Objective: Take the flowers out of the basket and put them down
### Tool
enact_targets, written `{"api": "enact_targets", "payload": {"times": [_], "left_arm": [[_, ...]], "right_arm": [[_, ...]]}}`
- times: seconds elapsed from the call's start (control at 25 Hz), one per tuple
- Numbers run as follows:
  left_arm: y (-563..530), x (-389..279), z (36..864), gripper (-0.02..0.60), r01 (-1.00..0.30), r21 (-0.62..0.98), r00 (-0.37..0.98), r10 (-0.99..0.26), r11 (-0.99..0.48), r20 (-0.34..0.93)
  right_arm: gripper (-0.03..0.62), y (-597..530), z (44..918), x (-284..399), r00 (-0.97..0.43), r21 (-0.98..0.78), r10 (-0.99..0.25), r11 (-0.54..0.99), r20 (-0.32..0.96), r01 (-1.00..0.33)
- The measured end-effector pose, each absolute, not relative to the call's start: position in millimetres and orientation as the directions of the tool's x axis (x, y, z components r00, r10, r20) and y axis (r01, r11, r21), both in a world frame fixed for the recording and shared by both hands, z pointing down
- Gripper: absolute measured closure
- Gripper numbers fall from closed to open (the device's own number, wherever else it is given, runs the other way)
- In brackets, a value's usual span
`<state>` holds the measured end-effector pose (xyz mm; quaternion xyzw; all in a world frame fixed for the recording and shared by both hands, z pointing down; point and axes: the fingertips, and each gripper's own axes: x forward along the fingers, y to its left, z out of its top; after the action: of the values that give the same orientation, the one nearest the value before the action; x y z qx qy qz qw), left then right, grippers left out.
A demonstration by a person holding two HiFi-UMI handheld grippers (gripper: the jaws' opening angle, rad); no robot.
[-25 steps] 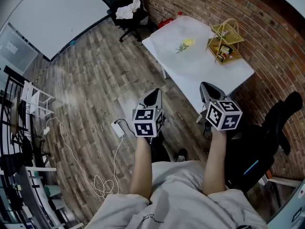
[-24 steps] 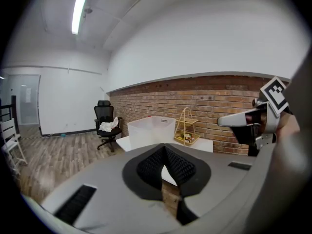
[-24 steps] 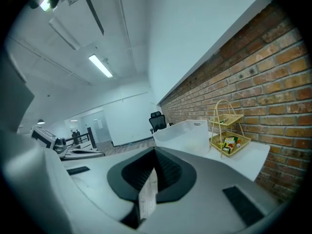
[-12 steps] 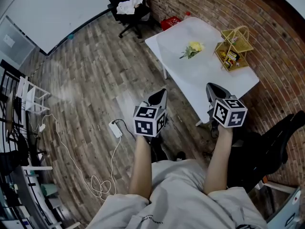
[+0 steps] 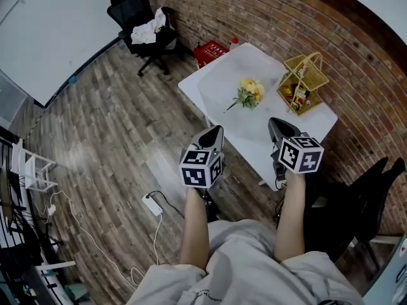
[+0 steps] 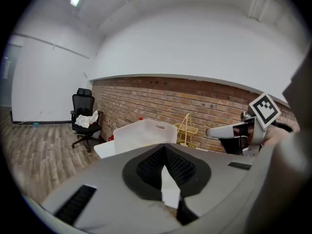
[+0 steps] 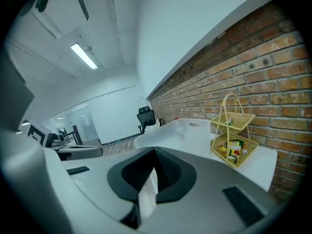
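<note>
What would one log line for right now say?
flowers: lying on table, outside basket | left gripper: shut, empty, off table | right gripper: shut, empty, off table

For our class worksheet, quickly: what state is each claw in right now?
Left claw: closed, holding nothing.
Right claw: closed, holding nothing.

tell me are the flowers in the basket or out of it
Out. The flowers lie on the white table, apart from the yellow basket.
</note>
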<state>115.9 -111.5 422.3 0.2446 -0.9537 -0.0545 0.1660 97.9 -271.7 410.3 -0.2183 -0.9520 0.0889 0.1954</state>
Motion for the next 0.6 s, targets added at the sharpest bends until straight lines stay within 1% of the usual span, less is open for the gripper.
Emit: {"api": "enact_targets", "payload": {"times": [0.08, 0.2, 0.36, 0.48, 0.6], "left_arm": [[-109, 98, 420, 0.557, -0.471, 0.182, -0.812, -0.505, 0.863, 0.292], [-96, 70, 414, 0.557, -0.490, 0.237, -0.792, -0.542, 0.839, 0.279], [-78, 37, 410, 0.557, -0.517, 0.228, -0.773, -0.564, 0.825, 0.291], [-68, 26, 412, 0.557, -0.550, 0.202, -0.754, -0.586, 0.810, 0.297], [-59, 20, 416, 0.557, -0.591, 0.197, -0.727, -0.622, 0.782, 0.289]], "right_arm": [[0.577, -269, 410, 83, -0.837, -0.257, 0.428, 0.899, 0.341, 0.354], [0.577, -257, 410, 64, -0.834, -0.311, 0.432, 0.890, 0.343, 0.333], [0.577, -237, 395, 40, -0.843, -0.483, 0.477, 0.815, 0.248, 0.319], [0.577, -232, 396, 28, -0.877, -0.553, 0.427, 0.796, 0.221, 0.248], [0.577, -224, 406, 18, -0.900, -0.543, 0.363, 0.819, 0.241, 0.186]]}}
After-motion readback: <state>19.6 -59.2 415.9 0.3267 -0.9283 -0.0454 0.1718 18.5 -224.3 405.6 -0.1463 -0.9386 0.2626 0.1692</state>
